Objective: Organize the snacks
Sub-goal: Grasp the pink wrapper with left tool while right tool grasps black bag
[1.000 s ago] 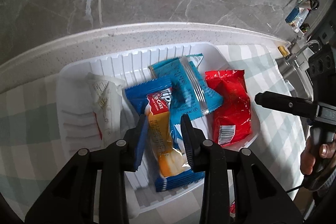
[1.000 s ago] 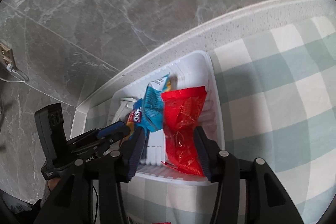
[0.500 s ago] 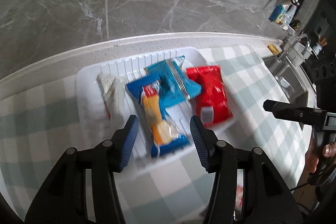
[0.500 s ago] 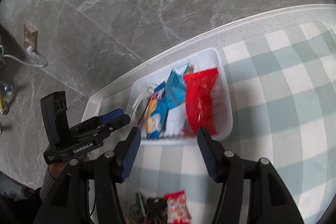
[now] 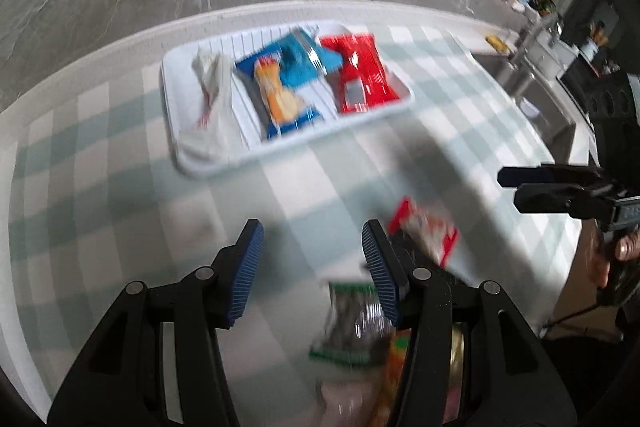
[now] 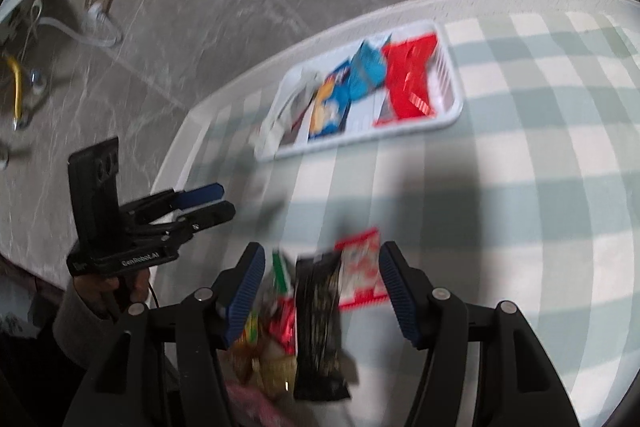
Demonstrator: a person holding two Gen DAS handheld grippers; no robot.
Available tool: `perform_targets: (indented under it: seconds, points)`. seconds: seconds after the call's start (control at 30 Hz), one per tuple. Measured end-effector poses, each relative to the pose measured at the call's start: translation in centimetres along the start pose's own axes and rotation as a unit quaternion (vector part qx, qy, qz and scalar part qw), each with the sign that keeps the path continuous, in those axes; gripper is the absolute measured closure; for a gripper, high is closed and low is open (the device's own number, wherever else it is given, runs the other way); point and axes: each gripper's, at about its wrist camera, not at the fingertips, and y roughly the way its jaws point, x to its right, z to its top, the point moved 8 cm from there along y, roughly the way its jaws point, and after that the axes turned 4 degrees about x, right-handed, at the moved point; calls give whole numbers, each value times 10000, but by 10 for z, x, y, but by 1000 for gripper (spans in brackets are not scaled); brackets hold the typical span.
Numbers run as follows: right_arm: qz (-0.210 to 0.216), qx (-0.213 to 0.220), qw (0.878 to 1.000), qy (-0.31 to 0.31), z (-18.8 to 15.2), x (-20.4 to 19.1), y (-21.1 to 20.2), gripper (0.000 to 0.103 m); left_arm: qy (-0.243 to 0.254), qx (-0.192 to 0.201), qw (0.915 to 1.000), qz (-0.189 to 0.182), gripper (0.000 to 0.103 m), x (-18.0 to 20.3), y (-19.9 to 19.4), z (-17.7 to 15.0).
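Hanging over the checked cloth (image 5: 120, 195) in the lower middle of its view, the left gripper (image 5: 312, 267) has just been widening its fingers, nothing between them. The right gripper (image 6: 322, 291), lower centre, has just been spreading too, its pads clear of the loose snack packets (image 6: 320, 311) beneath. Four packets fill the white tray (image 5: 176, 155), upper centre.

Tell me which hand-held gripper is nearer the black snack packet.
Right. The black snack packet lies between the open right hand-held gripper's fingers; the left hand-held gripper hovers off to its side.
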Motion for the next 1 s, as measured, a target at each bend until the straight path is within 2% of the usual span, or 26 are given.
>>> perform_targets:
  seconds: [0.23,0.53,0.73,1.0]
  points:
    - [-149,-541,9972,-497,-49,-18,22,40,206,-428,9988,-101,54,13,-22,-69]
    - [-420,-931,9898,-997,-81,-23,46,40,751,-1010,9920,72,54,26,-28,-140]
    - [-516,-1026,9870,-1126,-86,-22,54,40,925,-1233,9878,199,54,31,-19,-163]
    - [-605,-1099,9832,-1328,-90,-24,65,40,1235,-1380,9817,449,53,36,-7,-177]
